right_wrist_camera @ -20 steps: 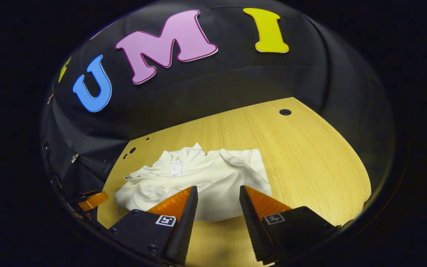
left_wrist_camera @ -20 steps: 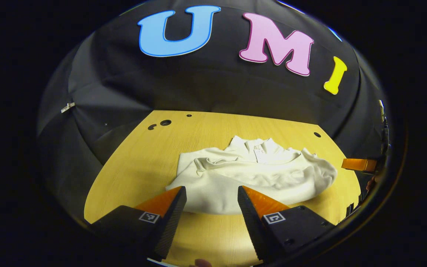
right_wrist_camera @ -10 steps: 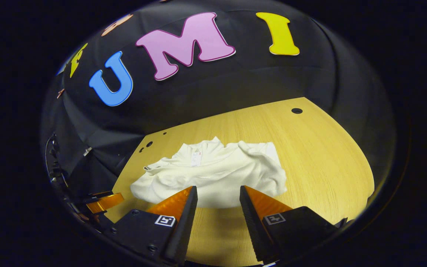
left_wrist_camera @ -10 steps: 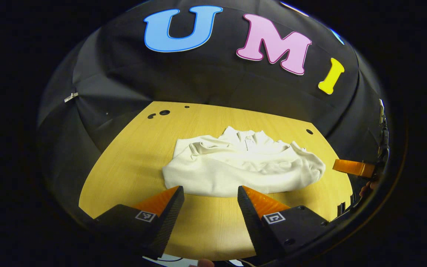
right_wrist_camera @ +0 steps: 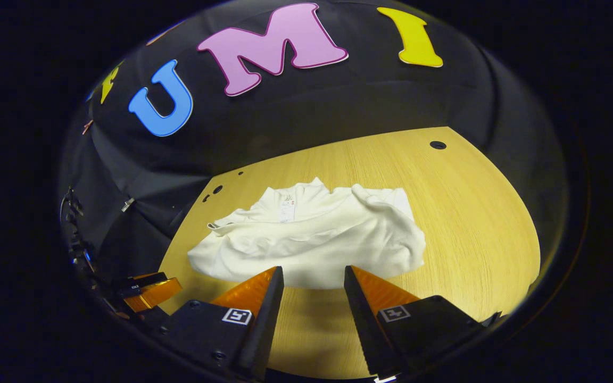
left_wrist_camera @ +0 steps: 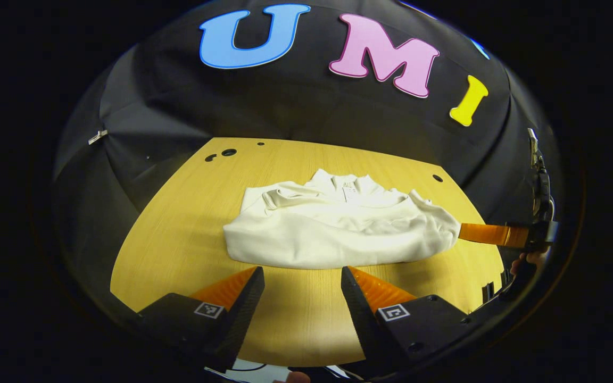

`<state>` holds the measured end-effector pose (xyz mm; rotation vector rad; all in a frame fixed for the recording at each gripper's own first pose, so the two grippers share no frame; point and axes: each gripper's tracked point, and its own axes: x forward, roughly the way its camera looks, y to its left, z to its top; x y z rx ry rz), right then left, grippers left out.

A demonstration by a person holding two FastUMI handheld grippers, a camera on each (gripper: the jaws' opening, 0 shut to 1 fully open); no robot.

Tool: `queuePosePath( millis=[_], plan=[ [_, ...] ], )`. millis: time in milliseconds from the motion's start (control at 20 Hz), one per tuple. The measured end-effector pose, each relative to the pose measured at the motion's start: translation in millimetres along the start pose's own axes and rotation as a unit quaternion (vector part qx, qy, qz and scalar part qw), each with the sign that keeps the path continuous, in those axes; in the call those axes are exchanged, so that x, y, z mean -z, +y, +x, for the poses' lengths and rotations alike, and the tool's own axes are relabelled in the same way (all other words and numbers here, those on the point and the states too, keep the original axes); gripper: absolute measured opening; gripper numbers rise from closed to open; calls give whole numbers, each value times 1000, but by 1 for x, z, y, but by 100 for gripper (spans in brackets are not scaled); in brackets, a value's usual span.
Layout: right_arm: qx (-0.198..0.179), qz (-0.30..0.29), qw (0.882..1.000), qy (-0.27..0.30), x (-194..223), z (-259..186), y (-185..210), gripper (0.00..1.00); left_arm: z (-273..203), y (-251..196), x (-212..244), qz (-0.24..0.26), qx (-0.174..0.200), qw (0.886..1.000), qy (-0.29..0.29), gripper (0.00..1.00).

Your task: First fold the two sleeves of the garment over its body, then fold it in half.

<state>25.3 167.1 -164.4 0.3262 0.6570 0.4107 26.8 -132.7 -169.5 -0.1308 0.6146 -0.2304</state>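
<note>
A white garment [left_wrist_camera: 338,229] is seen lying folded in a rumpled bundle on the wooden table [left_wrist_camera: 179,234], about midway across it and nearer the far edge than the near one, its collar and small label turned toward the far edge. In the left gripper view, the left gripper [left_wrist_camera: 302,276] is held above the table's near edge with its 2 fingers spread apart and nothing between them, its tips just short of the garment's near hem and clear of the cloth. The right gripper [left_wrist_camera: 490,234] is shown in that view at the right edge of the table, a finger reaching to the garment's right end; whether cloth is touched there cannot be told. In the right gripper view, the right gripper [right_wrist_camera: 314,276] is seen with its 2 fingers likewise spread and empty, its tips at the garment's near hem [right_wrist_camera: 312,279], with no cloth held between them. The left gripper [right_wrist_camera: 152,291] is glimpsed at the lower left of that view, near the table's left edge. 1 round hole [right_wrist_camera: 437,144] is visible in the tabletop near the far right corner, and several small holes [left_wrist_camera: 221,154] near the far left corner.
</note>
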Motion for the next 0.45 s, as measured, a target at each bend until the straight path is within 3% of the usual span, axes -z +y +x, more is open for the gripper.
queuePosePath(
  millis=[450],
  plan=[
    [8,-1,1000,15,5,1,-5,71,8,-1,-2,-10,5,1000,4,90]
  ],
)
